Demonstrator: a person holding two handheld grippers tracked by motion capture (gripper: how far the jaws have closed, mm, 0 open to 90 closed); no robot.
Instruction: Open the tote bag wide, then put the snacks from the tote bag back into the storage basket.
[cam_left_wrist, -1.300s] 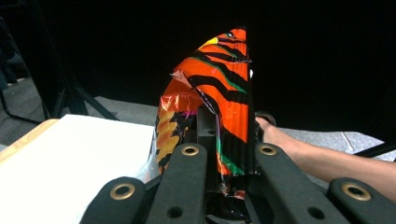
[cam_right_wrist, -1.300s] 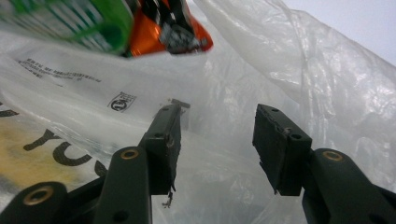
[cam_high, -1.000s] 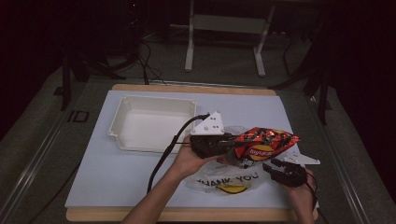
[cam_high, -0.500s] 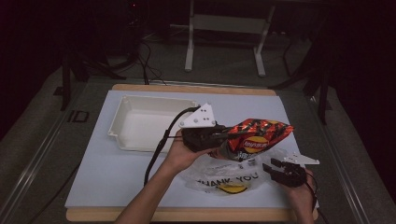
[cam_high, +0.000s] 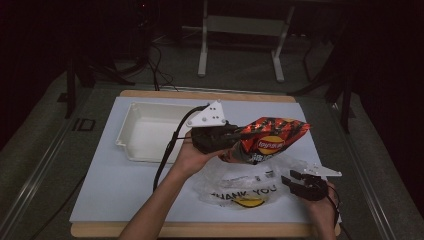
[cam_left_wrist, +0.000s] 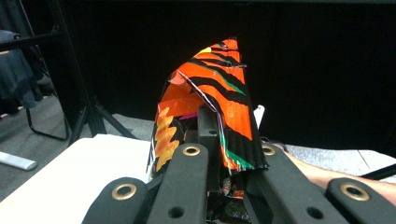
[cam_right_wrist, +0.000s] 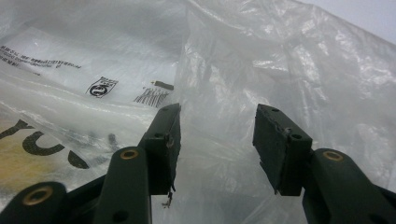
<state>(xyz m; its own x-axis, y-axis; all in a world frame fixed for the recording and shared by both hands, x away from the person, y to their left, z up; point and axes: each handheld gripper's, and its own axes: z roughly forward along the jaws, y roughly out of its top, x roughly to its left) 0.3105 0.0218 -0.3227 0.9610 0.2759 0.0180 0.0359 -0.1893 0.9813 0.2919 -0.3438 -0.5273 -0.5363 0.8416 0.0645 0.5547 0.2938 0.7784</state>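
Note:
An orange and black striped chip bag hangs tilted above the table, and my left gripper is shut on its left end. In the left gripper view the chip bag rises from between the closed jaws of the left gripper. A clear plastic bag printed "THANK YOU" lies crumpled under it on the mat. My right gripper rests at the bag's right edge. In the right gripper view my right gripper stands open, with a raised fold of the plastic bag in the gap between the pads.
A white plastic tray sits at the back left of the pale blue mat, behind the left hand. The mat covers a wooden tabletop. Dark floor and metal stand legs lie beyond the far edge.
The left gripper has carried the chip bag up and a little to the left, off the plastic bag. The right gripper has stayed put.

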